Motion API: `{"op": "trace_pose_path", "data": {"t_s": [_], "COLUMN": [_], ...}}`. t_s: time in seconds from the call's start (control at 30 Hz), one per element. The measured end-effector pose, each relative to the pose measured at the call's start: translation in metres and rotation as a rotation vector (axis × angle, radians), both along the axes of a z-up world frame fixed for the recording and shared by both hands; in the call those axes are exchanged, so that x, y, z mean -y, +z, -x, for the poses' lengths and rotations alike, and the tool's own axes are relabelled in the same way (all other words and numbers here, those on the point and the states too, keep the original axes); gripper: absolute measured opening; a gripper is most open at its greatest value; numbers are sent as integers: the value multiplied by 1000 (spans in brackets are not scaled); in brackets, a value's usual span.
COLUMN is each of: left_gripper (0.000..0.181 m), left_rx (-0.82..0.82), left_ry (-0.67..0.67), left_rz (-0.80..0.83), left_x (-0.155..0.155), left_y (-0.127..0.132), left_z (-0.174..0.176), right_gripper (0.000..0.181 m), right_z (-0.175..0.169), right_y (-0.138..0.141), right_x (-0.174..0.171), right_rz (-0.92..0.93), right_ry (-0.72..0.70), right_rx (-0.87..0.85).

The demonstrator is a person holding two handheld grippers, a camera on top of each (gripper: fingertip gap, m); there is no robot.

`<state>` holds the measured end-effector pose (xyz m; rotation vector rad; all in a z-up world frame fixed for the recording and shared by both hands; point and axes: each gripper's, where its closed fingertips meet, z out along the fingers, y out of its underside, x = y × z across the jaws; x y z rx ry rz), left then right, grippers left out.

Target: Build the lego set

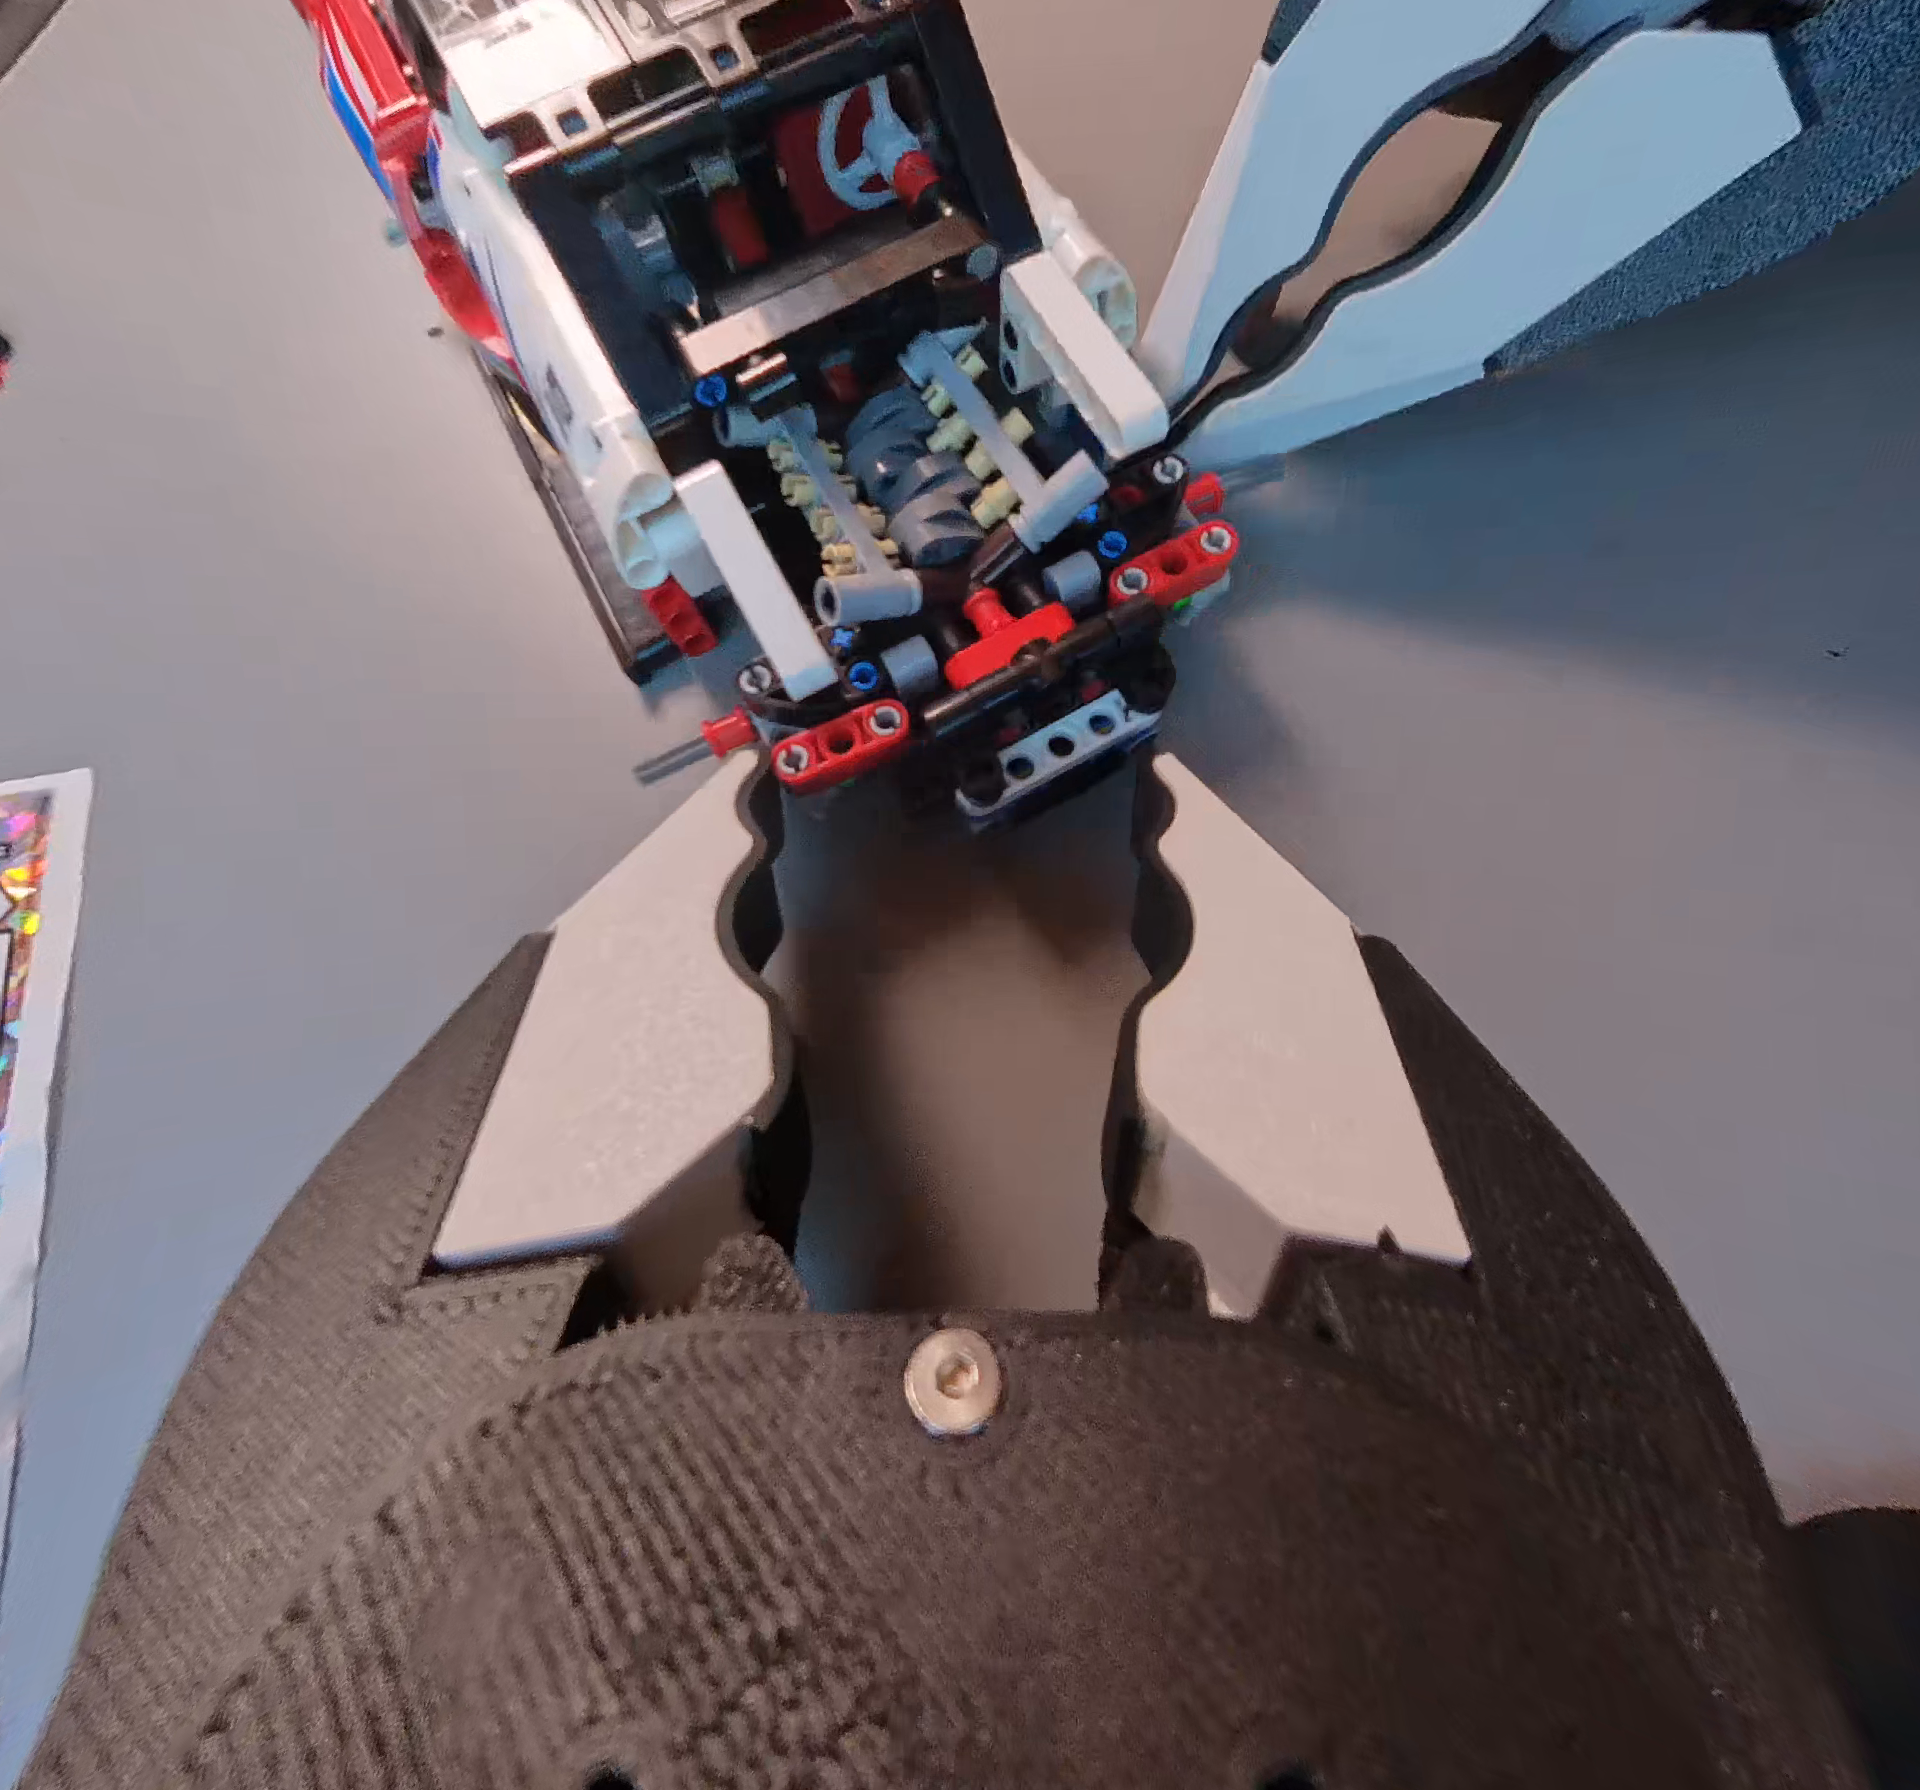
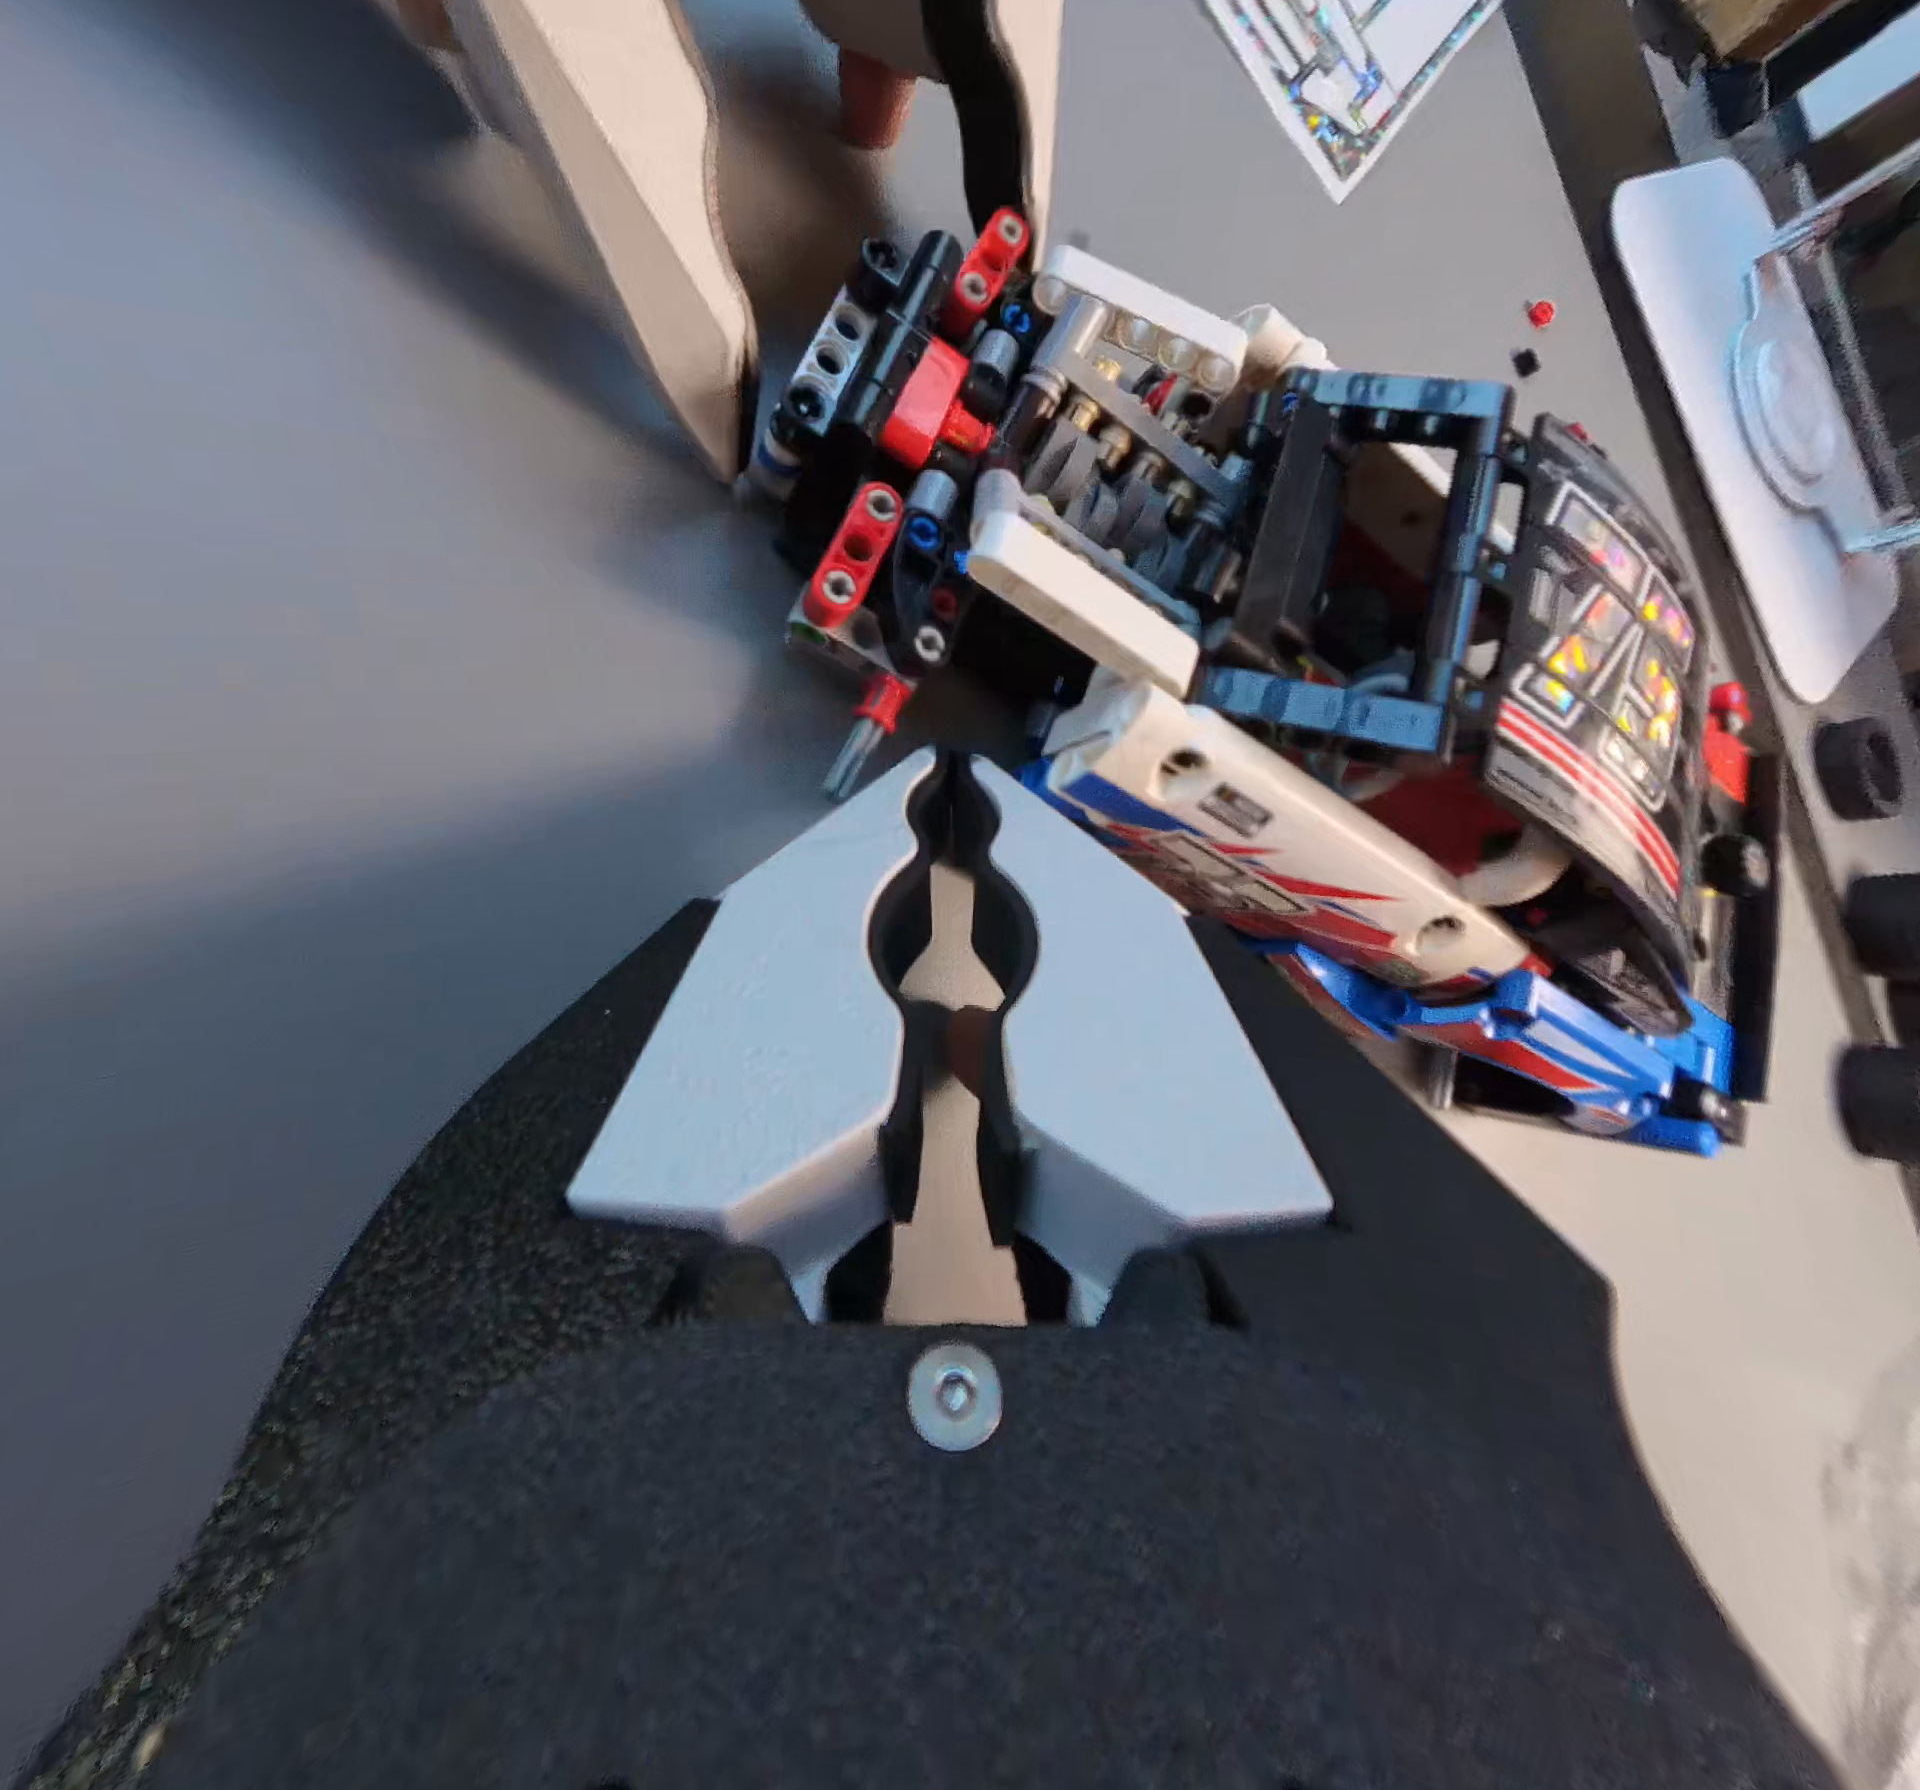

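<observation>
A red, white and blue lego car (image 1: pixel 727 306) with an open engine bay lies on the grey table (image 1: pixel 1558 909). My left gripper (image 1: pixel 961 779) is shut on the car's front end, one fingertip by a red beam (image 1: pixel 840 748) and the other against the black frame. The right wrist view shows those fingers (image 2: pixel 675 306) clamping the car's nose (image 2: pixel 831 390). My right gripper (image 2: pixel 948 755) is shut, pads together, beside the car's side panel (image 2: pixel 1278 836) and just right of a grey axle with a red bush (image 2: pixel 868 717). It also shows in the left wrist view (image 1: pixel 1179 436), tips at the car's front corner.
A holographic sticker sheet (image 2: pixel 1340 5) lies beyond the car and shows in the left wrist view (image 1: pixel 31 1013). Black tyres (image 2: pixel 1870 764) and a white tray (image 2: pixel 1714 369) sit at the right. Small loose pieces (image 2: pixel 1541 312) lie near the tray. Left tips to right tips: about 7 centimetres.
</observation>
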<state>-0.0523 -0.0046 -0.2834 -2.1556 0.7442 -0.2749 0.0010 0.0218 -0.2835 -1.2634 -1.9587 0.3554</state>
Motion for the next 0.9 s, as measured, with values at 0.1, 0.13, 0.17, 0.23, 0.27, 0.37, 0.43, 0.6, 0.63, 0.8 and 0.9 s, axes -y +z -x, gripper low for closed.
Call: {"op": "trace_pose_path", "data": {"t_s": [0.1, 0.13, 0.17, 0.23, 0.27, 0.37, 0.43, 0.6, 0.63, 0.8, 0.9], "left_gripper": [70, 68, 67, 69, 72, 76, 83, 109, 112, 89, 86], "left_rx": [-30, -24, 3, 45, 44, 79, 92, 77, 39, -6, -11], "left_ry": [37, 52, 54, 46, 49, 56, 58, 92, 99, 112, 111], "left_rz": [-7, 0, 1, 2, 2, 3, 7, 42, 43, 47, 46], "left_x": [-3, -3, -1, 2, 3, 3, 4, 1, -2, -14, -16], "left_y": [1, 2, 3, 4, 4, 7, 9, 6, 2, 0, 0], "left_z": [8, 13, 15, 14, 15, 14, 10, -8, -10, -5, 8], "right_gripper": [0, 3, 6, 12, 15, 31, 44, 90, 94, 98, 87], "right_z": [-1, -5, -10, -18, -22, -34, -39, -44, -41, -10, -6], "right_y": [2, 4, 7, 13, 16, 27, 42, 55, 47, 23, 23], "right_x": [2, 3, 2, 1, -1, -22, -54, -137, -150, -161, -159], "right_rz": [89, 161, 210, 249, 253, 212, 174, 212, 235, 429, 432], "right_ry": [14, 13, 17, 50, 65, 87, 63, 62, 72, 153, 142], "right_rx": [7, 3, -2, -39, -52, -97, -139, -124, -88, -50, -75]}}
